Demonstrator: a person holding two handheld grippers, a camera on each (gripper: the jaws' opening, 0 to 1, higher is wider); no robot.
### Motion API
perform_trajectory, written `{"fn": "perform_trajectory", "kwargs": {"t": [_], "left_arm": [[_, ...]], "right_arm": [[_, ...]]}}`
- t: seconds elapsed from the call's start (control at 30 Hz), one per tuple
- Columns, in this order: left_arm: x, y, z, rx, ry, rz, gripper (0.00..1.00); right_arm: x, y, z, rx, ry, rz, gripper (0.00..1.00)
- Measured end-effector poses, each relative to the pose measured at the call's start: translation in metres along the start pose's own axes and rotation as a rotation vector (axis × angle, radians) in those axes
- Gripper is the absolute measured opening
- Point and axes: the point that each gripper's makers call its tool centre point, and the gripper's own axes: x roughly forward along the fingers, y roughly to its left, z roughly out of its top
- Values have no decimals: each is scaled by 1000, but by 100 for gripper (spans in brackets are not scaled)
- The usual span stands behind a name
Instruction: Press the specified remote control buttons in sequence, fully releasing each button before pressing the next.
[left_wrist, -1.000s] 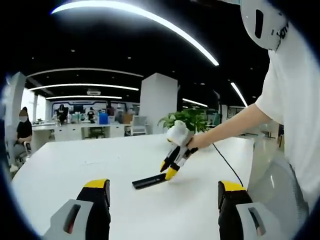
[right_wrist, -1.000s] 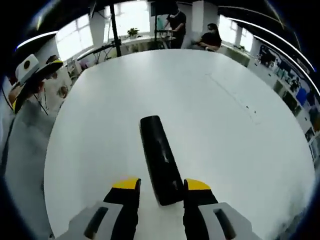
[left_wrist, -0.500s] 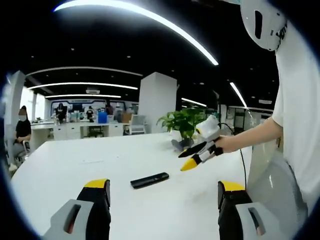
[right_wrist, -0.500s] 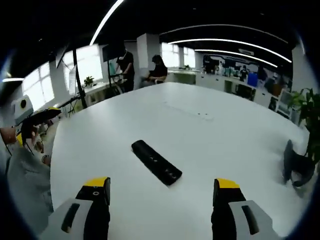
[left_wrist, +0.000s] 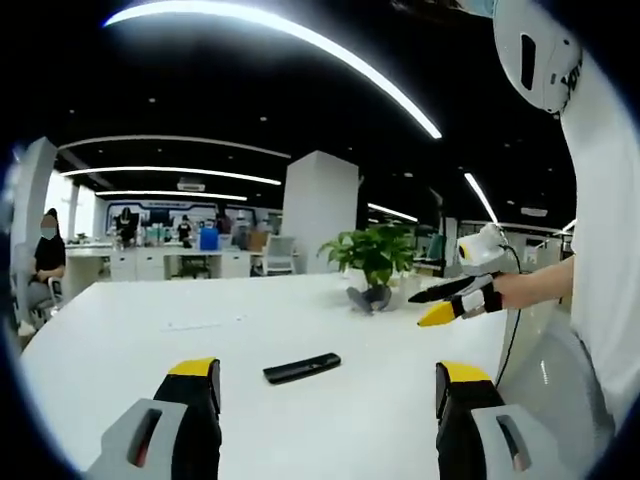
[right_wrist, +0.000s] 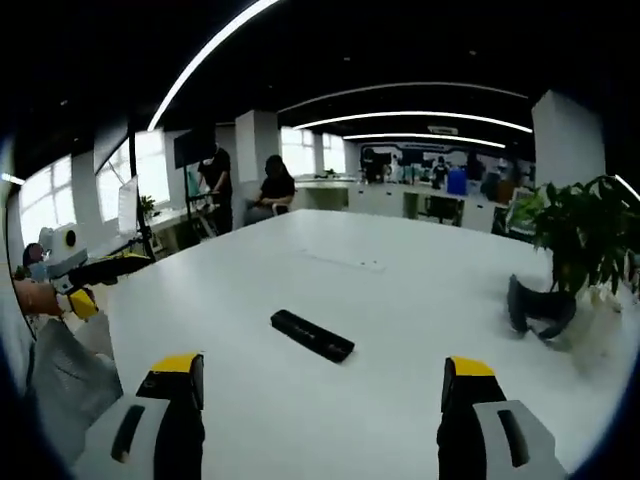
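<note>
Remote (left_wrist: 301, 368) ahead, beyond open jaws

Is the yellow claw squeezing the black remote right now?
No, the remote lies alone on the white table, and the right gripper is open, held back from it.

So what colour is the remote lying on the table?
The remote is black, lying on the white table. It shows best in the right gripper view.

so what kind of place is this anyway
Most likely an open-plan office: a large white table holding a black remote control, a potted plant, and desks with seated people under long ceiling strip lights.
</note>
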Motion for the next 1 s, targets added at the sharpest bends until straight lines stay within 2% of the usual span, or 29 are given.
{"fn": "perform_trajectory", "kwargs": {"t": [0.27,0.4,0.47,0.57,0.77,0.87,1.0], "left_arm": [[-8,9,-3,-4,-17,24,92],[-13,9,-2,-4,-41,41,92],[-15,8,3,-8,-55,52,92],[-18,4,15,-22,-85,67,92],[-22,-9,25,23,-93,75,92],[-23,-15,31,23,-111,73,92],[-24,-21,37,49,-116,82,92]], "right_arm": [[-40,4,6,46,-66,-42,99],[-58,-1,9,74,-100,-94,99],[-65,0,7,79,-90,-108,99],[-77,2,10,84,-115,-127,99],[-101,-2,26,88,-210,-180,99],[-108,1,31,88,-247,-177,99],[-111,9,34,70,-258,-172,99]]}}
